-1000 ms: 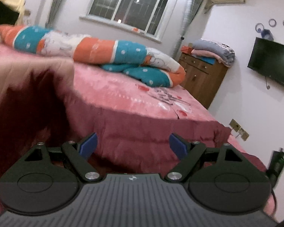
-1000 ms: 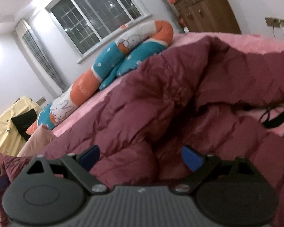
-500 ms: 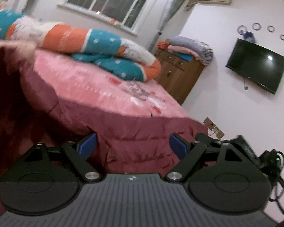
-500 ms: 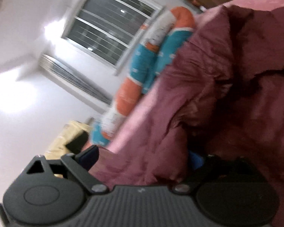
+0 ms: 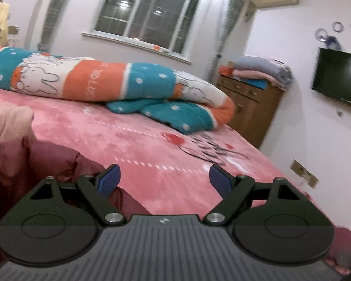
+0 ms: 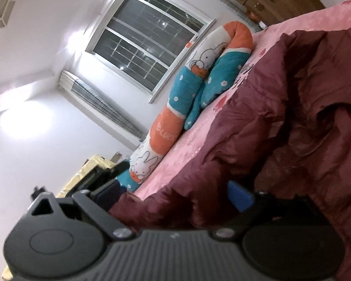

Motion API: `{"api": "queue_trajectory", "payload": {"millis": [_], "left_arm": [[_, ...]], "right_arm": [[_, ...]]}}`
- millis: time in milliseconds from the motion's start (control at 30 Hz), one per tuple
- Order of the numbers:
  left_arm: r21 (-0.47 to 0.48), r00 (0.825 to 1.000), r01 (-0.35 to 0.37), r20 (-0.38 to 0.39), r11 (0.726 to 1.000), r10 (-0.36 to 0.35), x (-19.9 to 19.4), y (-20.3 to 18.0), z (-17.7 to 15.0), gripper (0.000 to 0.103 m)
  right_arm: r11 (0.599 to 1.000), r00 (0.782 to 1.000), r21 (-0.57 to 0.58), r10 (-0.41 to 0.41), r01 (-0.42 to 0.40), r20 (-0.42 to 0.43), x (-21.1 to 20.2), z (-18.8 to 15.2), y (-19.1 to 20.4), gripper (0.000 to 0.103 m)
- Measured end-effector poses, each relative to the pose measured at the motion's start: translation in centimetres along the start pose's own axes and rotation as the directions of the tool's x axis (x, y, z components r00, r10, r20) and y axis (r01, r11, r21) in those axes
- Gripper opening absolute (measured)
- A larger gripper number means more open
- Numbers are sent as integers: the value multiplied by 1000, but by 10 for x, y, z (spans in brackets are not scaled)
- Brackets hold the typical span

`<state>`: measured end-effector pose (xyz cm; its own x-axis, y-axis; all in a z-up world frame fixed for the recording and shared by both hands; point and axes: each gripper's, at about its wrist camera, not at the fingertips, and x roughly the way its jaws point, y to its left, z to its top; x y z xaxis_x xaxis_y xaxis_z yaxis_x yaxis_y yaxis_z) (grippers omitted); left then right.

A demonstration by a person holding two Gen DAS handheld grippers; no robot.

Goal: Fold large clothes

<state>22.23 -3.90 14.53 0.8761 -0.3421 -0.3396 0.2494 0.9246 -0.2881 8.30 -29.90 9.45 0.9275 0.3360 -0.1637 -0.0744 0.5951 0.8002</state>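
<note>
A large maroon padded coat [image 6: 280, 121] lies rumpled on the pink bed [image 6: 194, 126], filling the right of the right wrist view. My right gripper [image 6: 173, 192] is open and tilted, with a fold of the coat bulging between its blue-padded fingers. In the left wrist view only a dark maroon part of the coat [image 5: 53, 161] shows at the lower left, beside a pale pink lining [image 5: 9, 126]. My left gripper [image 5: 165, 179] is open over the pink bed sheet [image 5: 152, 145], its left fingertip close to the coat's edge, nothing between its fingers.
A rolled orange, teal and white rabbit-print quilt [image 5: 119, 86] lies along the bed's far side under the window [image 5: 152, 14]. A wooden dresser [image 5: 248, 107] with folded blankets stands at the right. A television [image 5: 339, 77] hangs on the wall. Wall sockets [image 5: 304, 173] sit low beside the bed.
The left gripper has swung off the maroon coat, which now shows only at lower left, onto bare pink sheet. The right gripper has tilted and pushed into the coat's fold.
</note>
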Motion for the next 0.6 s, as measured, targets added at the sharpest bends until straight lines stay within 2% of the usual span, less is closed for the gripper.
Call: {"api": "queue_trajectory", "payload": {"millis": [100, 133, 233, 300, 400, 433, 600], "left_arm": [[20, 998, -62, 20, 998, 62, 26, -2, 7, 102], [37, 996, -82, 26, 996, 82, 25, -3, 8, 102], [95, 986, -163, 49, 982, 159, 46, -2, 16, 102], [139, 968, -248, 71, 959, 241, 49, -2, 17, 102], [170, 947, -319, 83, 932, 309, 39, 7, 16, 103], [173, 943, -333, 80, 927, 323, 38, 10, 16, 103], [192, 953, -304, 75, 933, 295, 1, 12, 25, 103]], "right_arm": [[999, 999, -15, -44, 45, 6, 1, -1, -5, 98], [998, 998, -15, -66, 66, 6, 1, -2, -7, 98], [995, 995, -18, -97, 97, 0, 1, -3, -9, 99], [988, 991, -69, -136, 135, -6, 2, -5, -5, 99], [979, 986, -121, -166, 163, -11, 3, -7, -1, 99], [977, 984, -123, -176, 174, -12, 1, -8, -3, 99], [970, 976, -112, -218, 216, -6, -2, -4, -9, 99]]}}
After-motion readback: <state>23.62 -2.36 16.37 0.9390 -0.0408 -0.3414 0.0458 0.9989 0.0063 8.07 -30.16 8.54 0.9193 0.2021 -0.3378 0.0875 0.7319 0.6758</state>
